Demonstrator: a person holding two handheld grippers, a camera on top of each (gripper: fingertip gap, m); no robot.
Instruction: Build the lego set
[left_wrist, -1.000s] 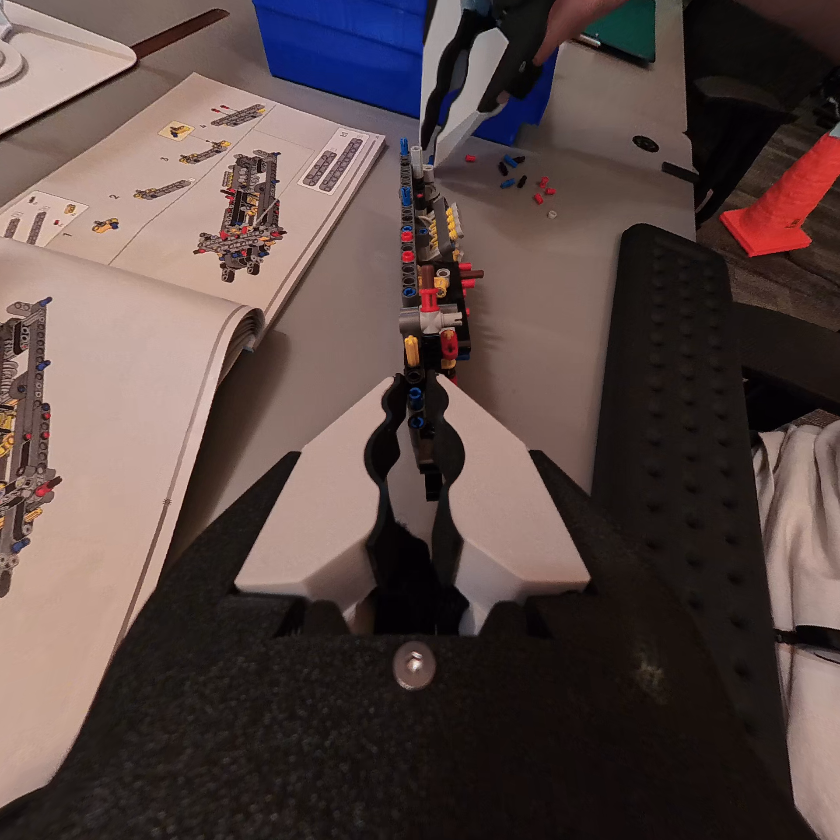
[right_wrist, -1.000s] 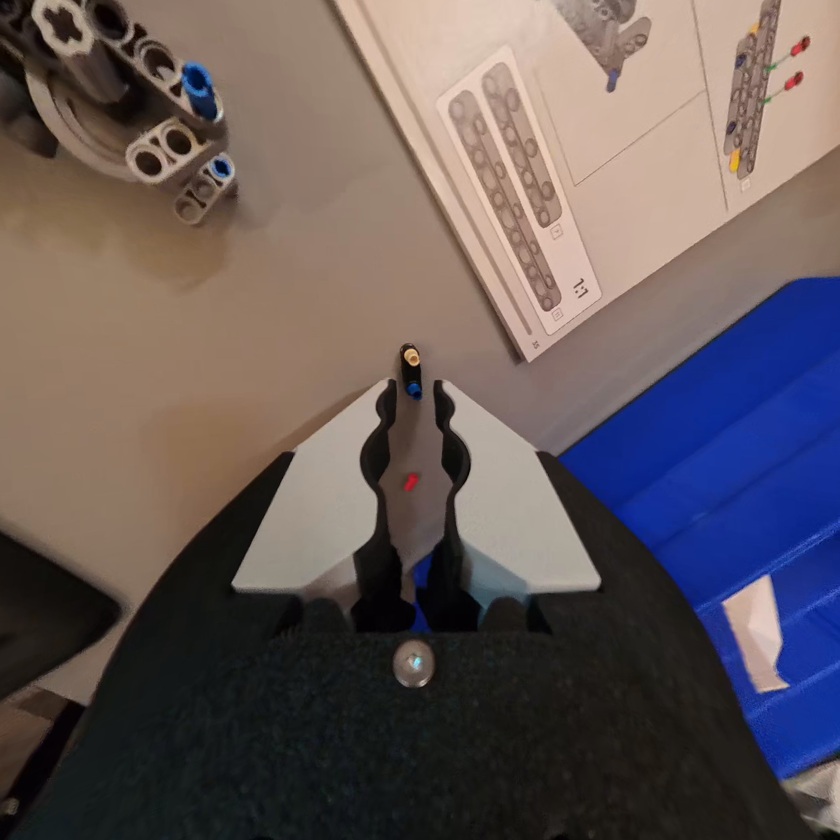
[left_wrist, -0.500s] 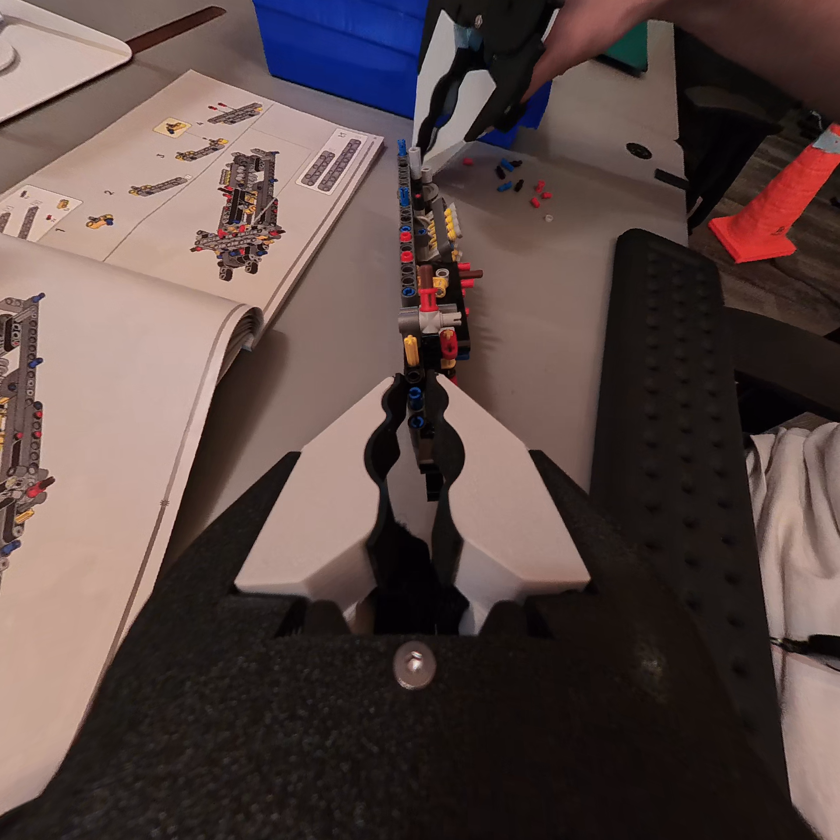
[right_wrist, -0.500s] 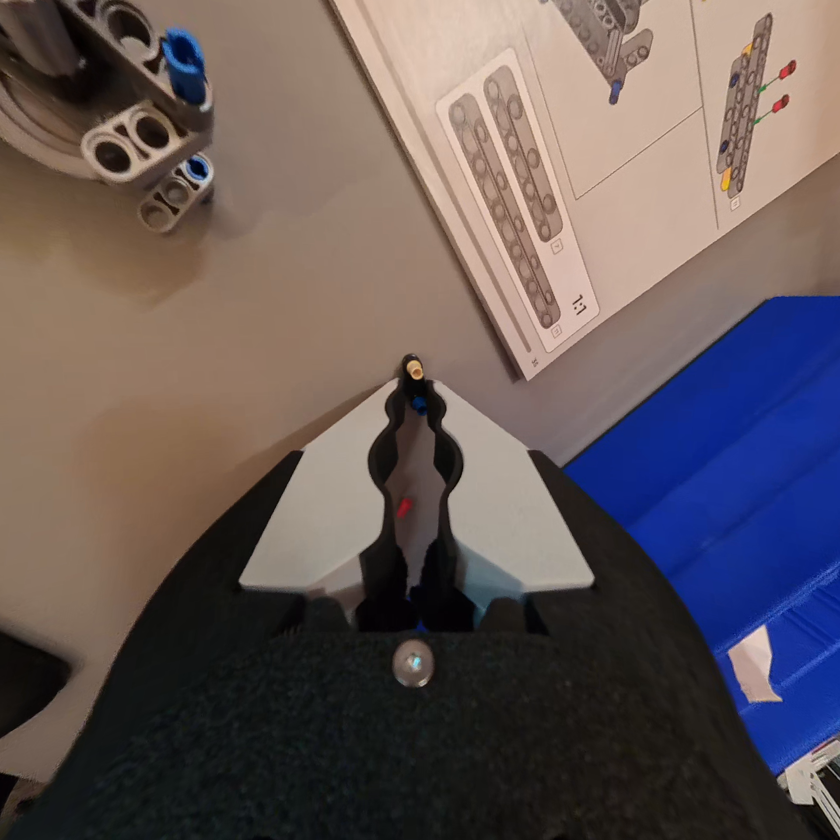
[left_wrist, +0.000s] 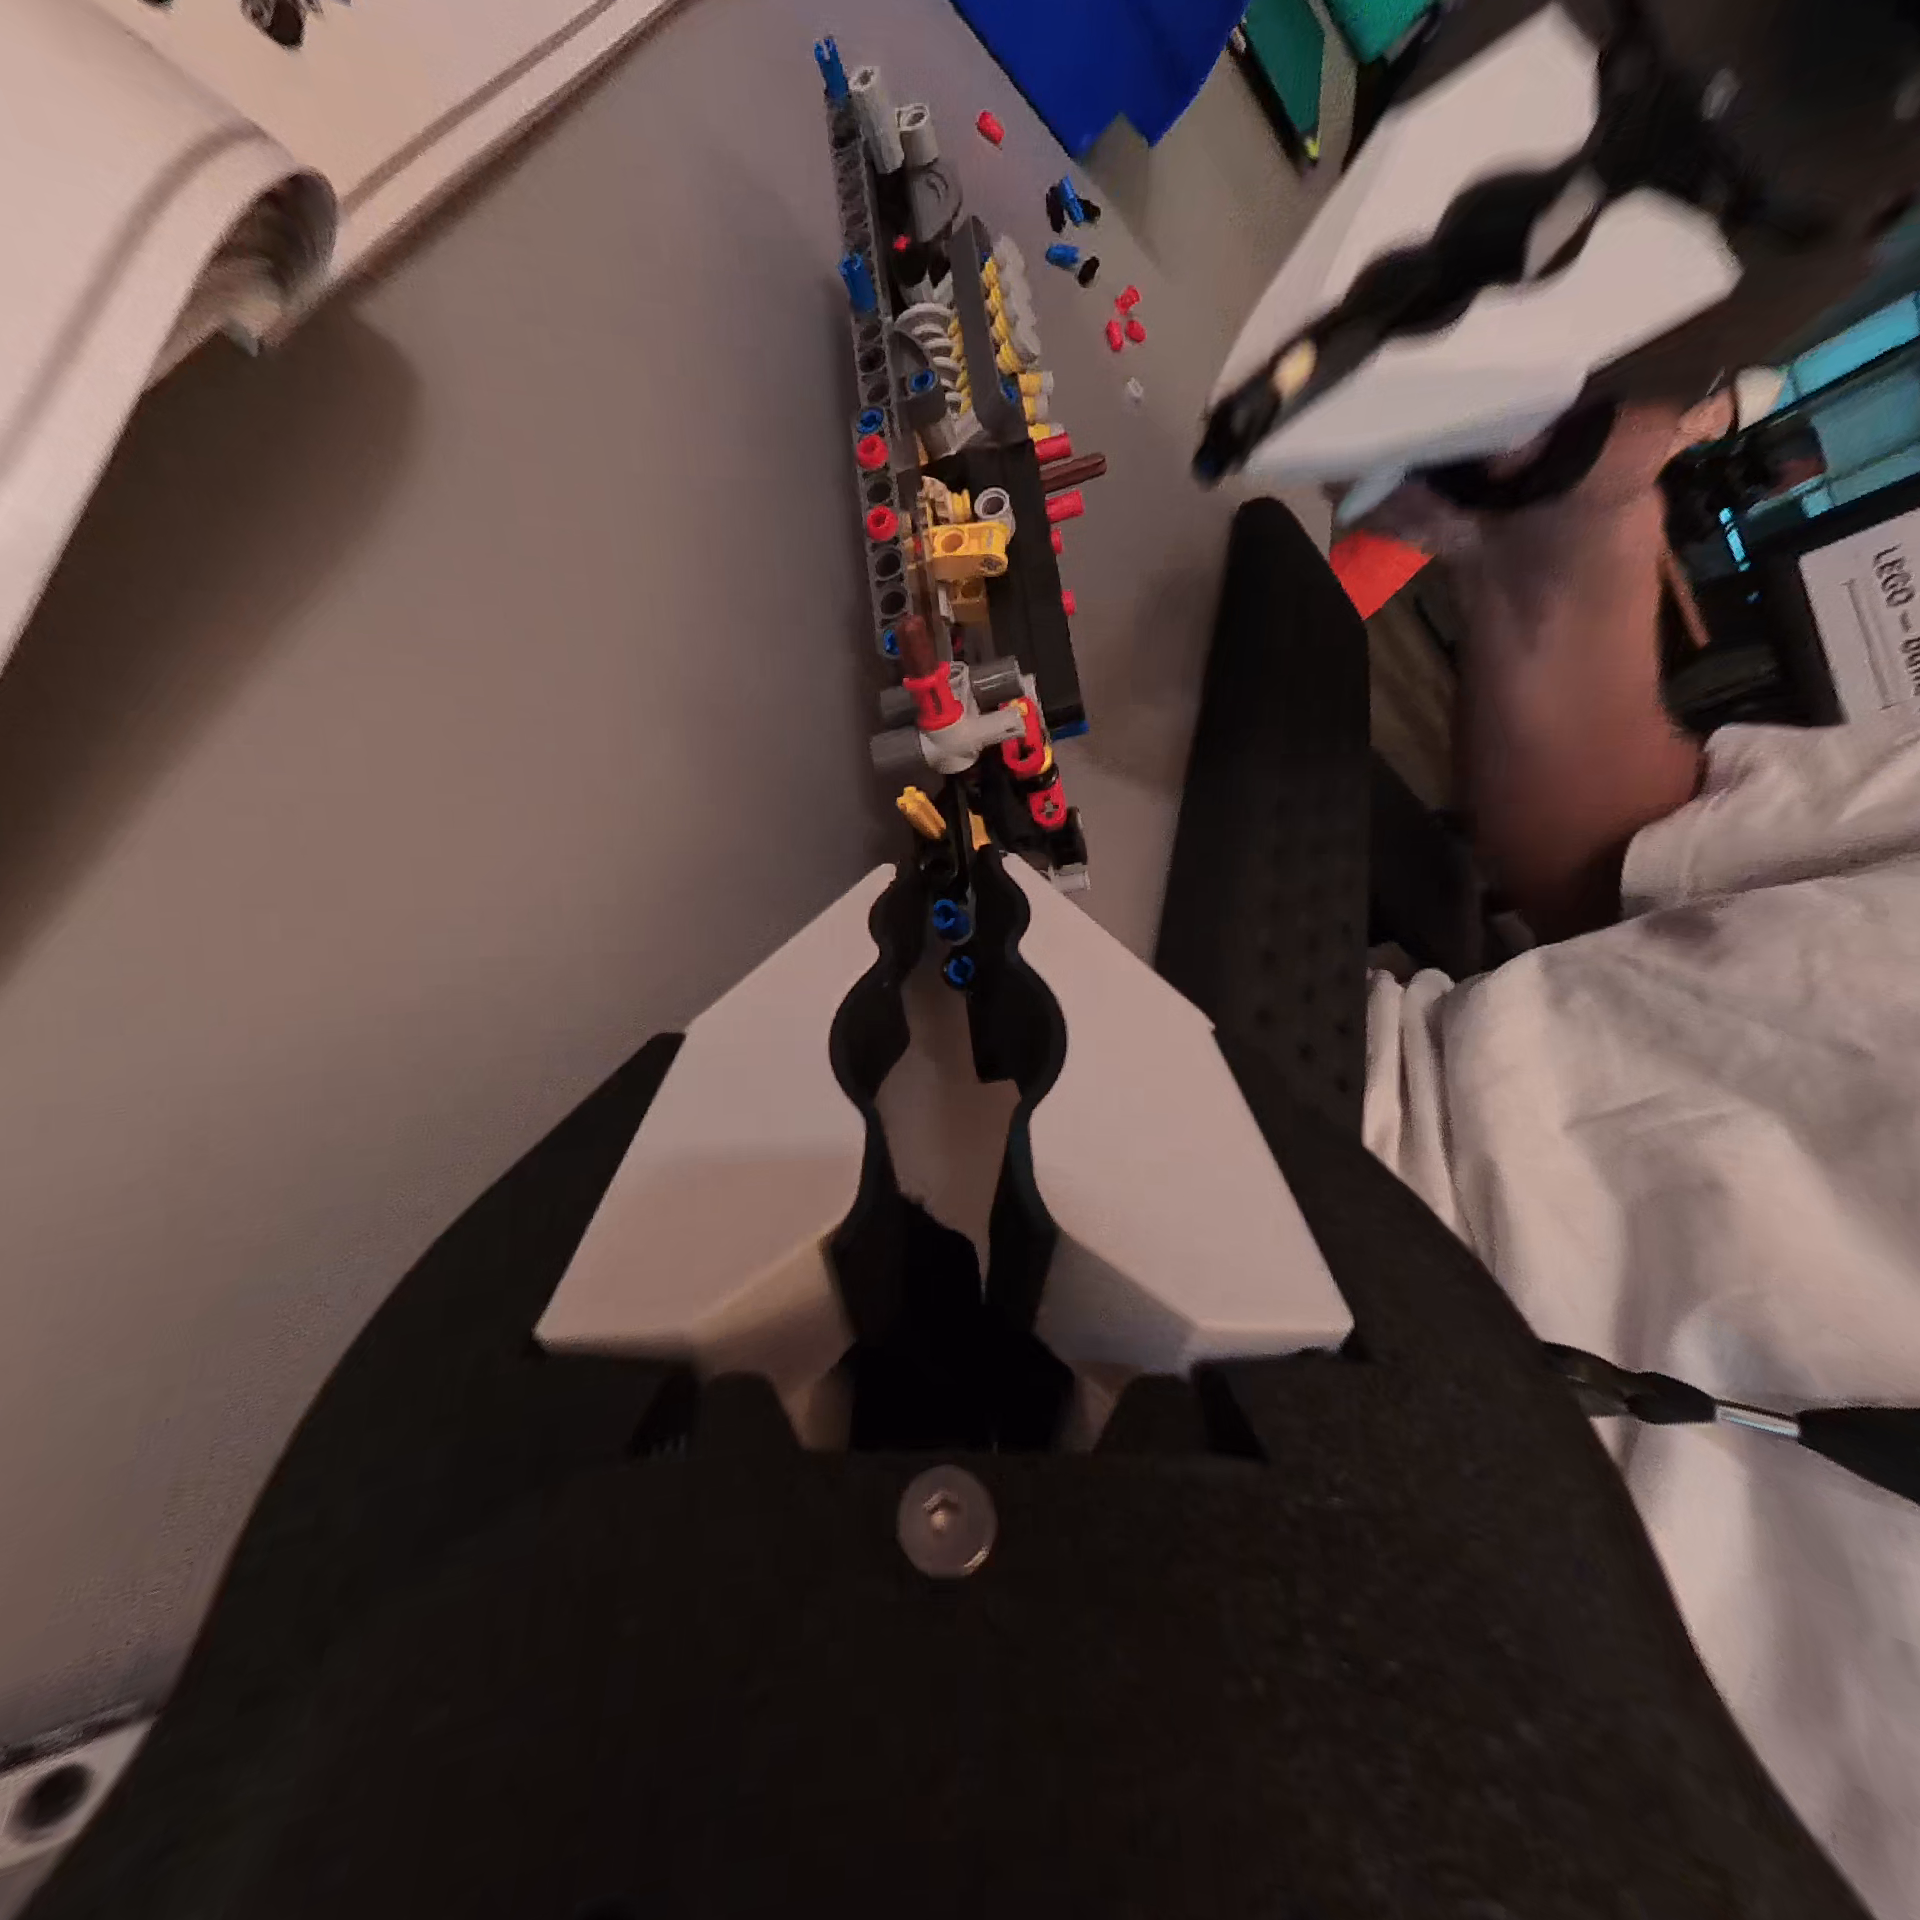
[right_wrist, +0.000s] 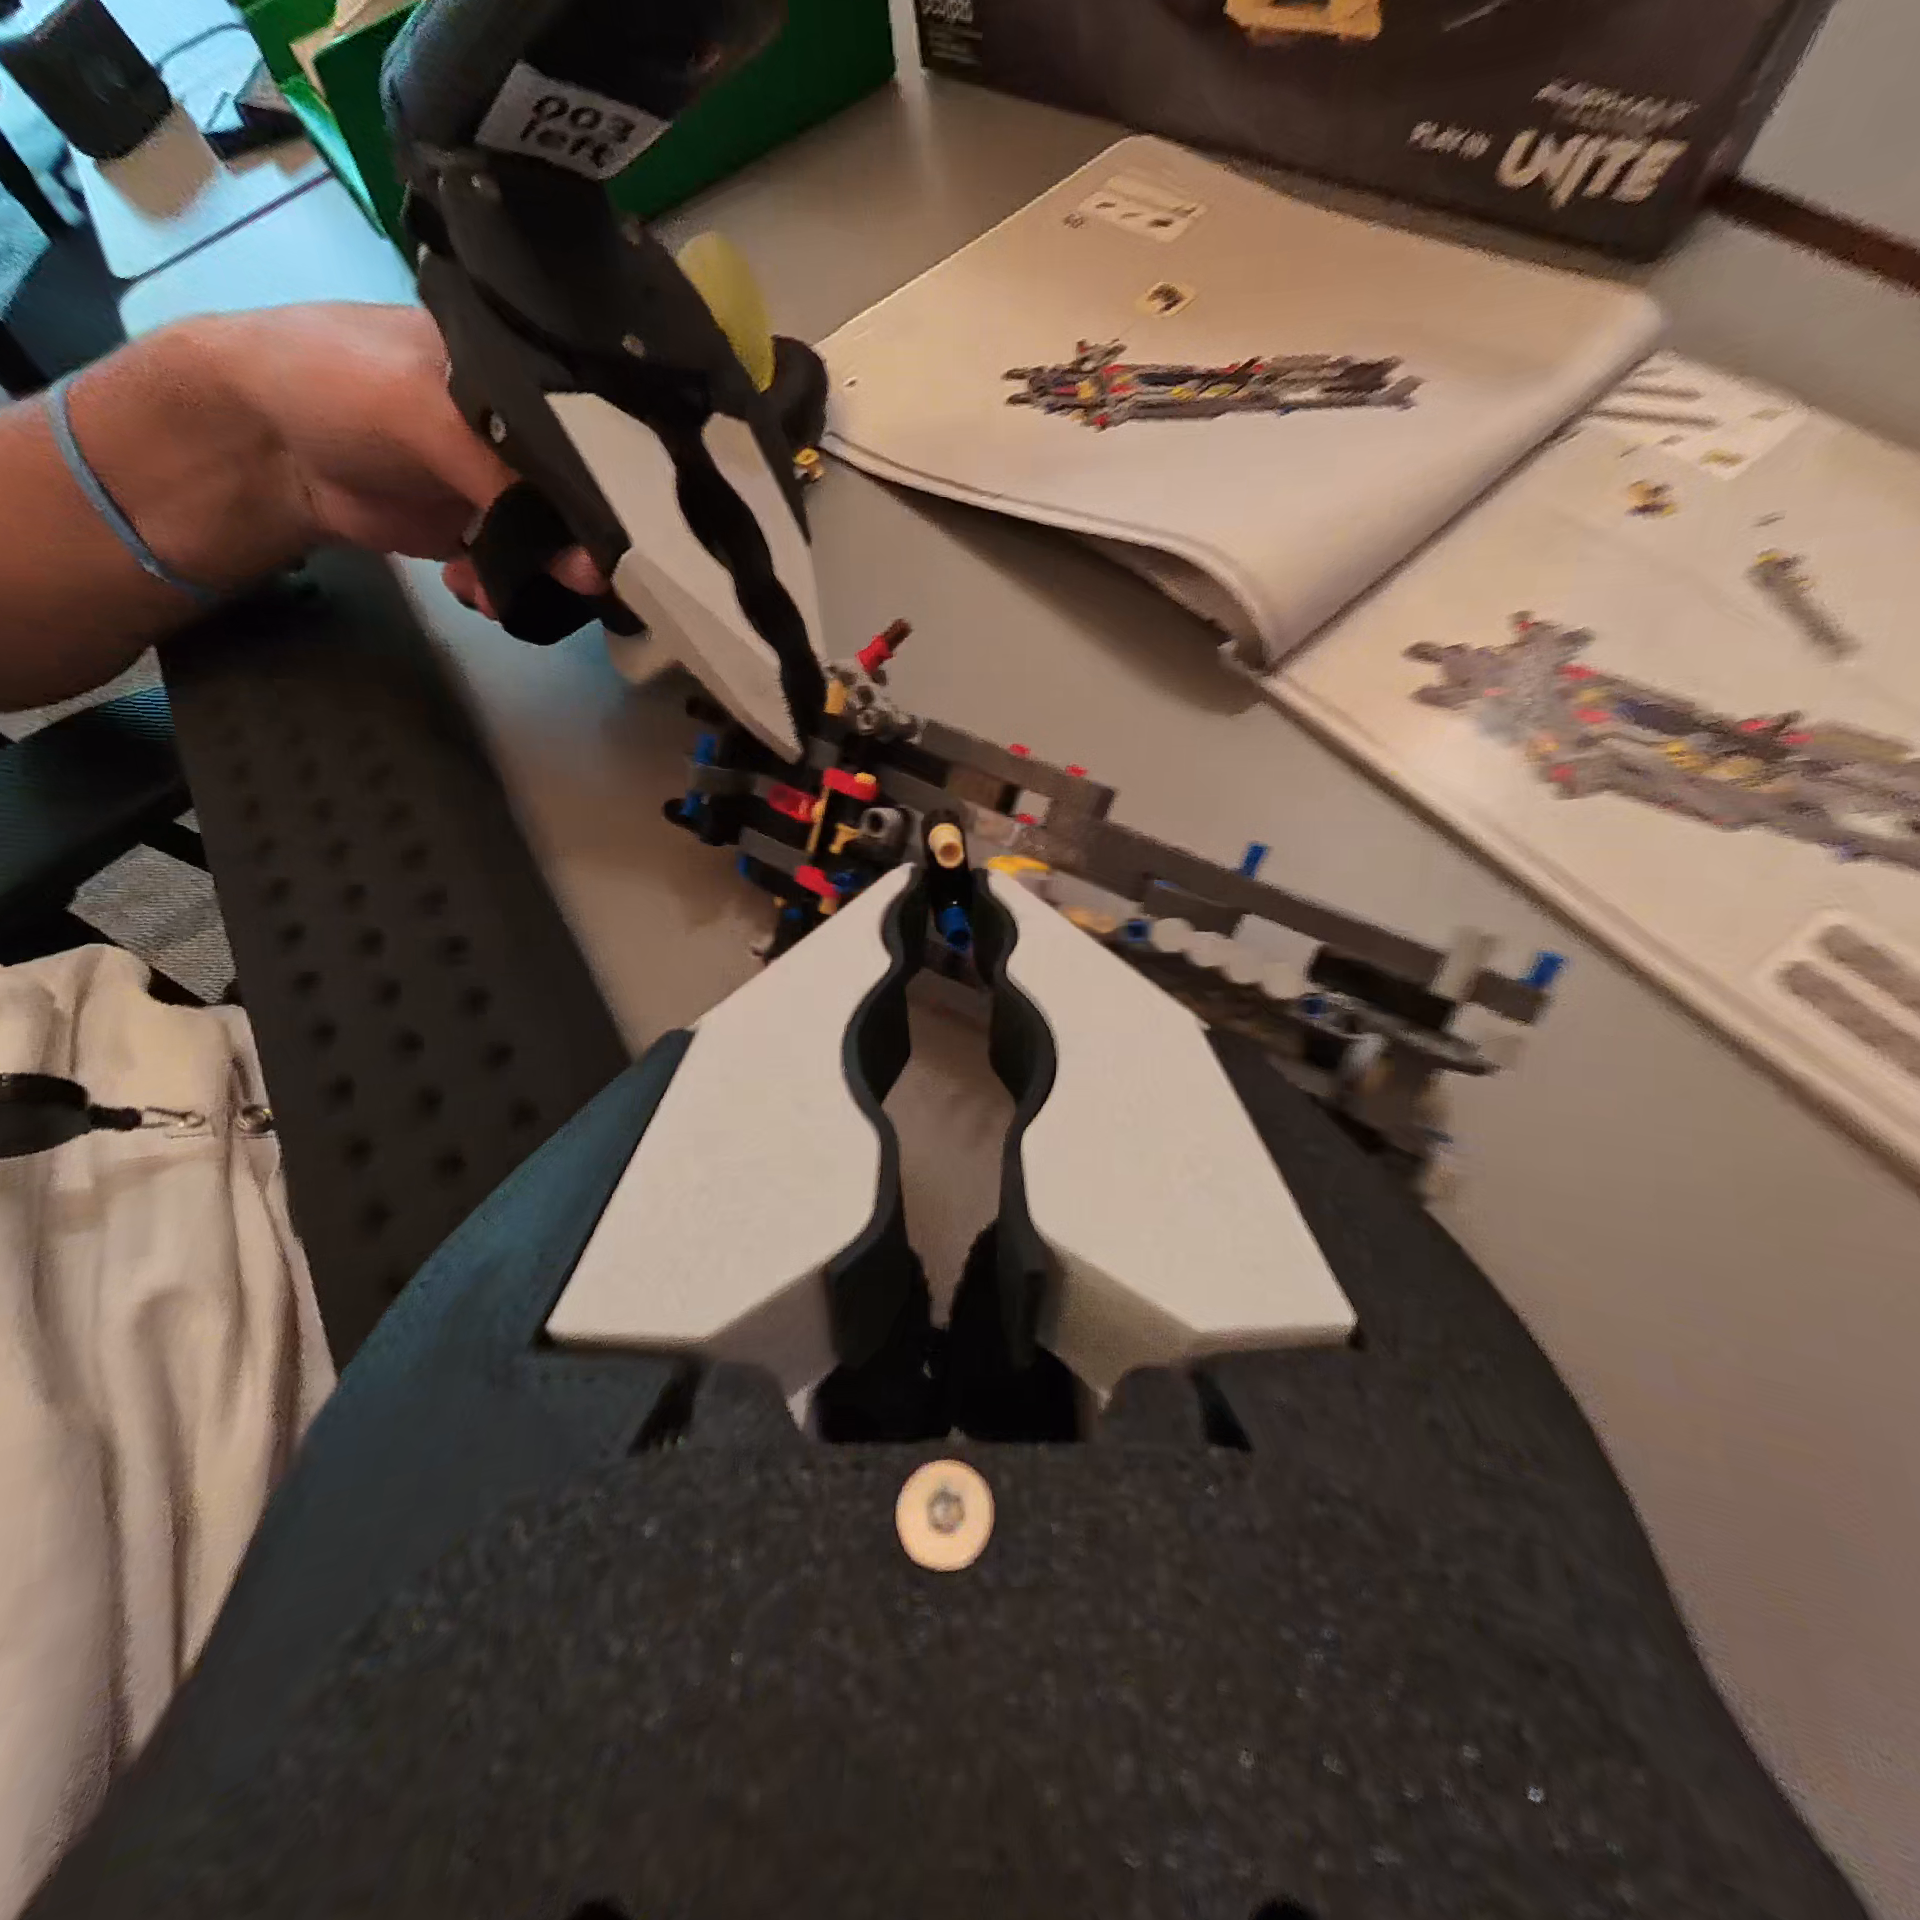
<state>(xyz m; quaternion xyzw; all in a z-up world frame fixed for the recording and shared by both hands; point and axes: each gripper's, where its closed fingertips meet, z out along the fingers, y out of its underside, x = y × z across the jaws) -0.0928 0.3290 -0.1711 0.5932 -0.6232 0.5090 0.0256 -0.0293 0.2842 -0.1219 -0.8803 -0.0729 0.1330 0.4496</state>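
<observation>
A long lego assembly (left_wrist: 940, 468) of grey beams with red, blue and yellow pins lies on the grey table. My left gripper (left_wrist: 951, 899) is shut on its near end. In the right wrist view the assembly (right_wrist: 1091, 821) runs left to right, and the left gripper (right_wrist: 800, 727), held by a hand, pinches its left end. My right gripper (right_wrist: 945, 883) is shut on a small black pin with a tan tip and blue end (right_wrist: 943, 844), held just in front of the assembly's middle. The right gripper also shows blurred at the left wrist view's upper right (left_wrist: 1242, 421).
An open instruction booklet (right_wrist: 1247, 436) lies behind the assembly. Several loose red, blue and black pins (left_wrist: 1117, 312) lie near its far end. There is a blue bin (left_wrist: 1091, 62), a dark box (right_wrist: 1351, 83) and a green bin (right_wrist: 727, 114). A black chair armrest (left_wrist: 1268, 727) is at the table edge.
My right gripper closed on the small pin, lifted it off the table near the blue bin and swung round to face the assembly's side. My left gripper kept its hold and tilted.
</observation>
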